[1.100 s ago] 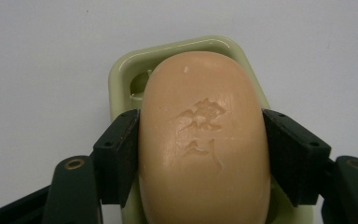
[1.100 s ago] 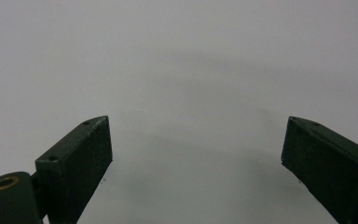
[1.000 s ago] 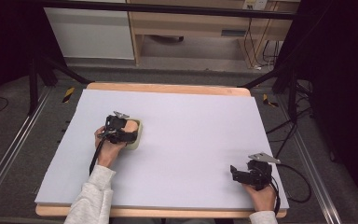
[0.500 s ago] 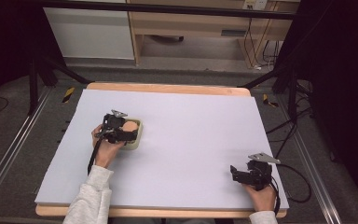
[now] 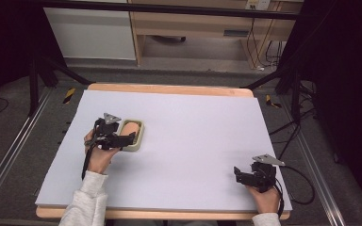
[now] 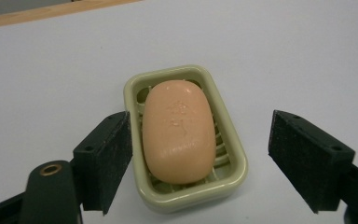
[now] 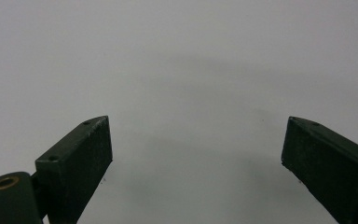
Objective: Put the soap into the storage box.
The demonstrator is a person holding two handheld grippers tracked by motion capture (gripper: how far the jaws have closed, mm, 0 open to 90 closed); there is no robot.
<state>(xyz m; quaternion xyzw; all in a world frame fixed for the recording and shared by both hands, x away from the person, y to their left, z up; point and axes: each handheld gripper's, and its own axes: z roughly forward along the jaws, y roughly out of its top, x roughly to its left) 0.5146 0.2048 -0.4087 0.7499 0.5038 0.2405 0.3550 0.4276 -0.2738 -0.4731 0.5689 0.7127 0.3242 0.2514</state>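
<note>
Table [image 5: 193, 141]: a pale sheet covers the wooden top, and both of the person's hands work at its near side.
Dish [image 5: 134, 135]: the pale green soap dish stands on the sheet, left of centre, where it stood a second ago; in the high view it now shows clear of the left gripper, which then lay over it.
Soap [image 6: 179, 130]: the peach bar lies lengthwise in the dish [image 6: 186, 196], touching nothing but the slatted floor.
Left gripper [image 5: 133, 136]: it has drawn back from the dish towards the person and risen a little since the earlier frames. Its jaws have just been opening and now stand wide, one on each side of the dish, pads clear of rim and bar; it grips nothing.
Right gripper [image 5: 235, 172]: it rests near the front right corner, well apart from the dish, unmoved from a second ago. In its own view the jaws gape over bare sheet, holding nothing.
</note>
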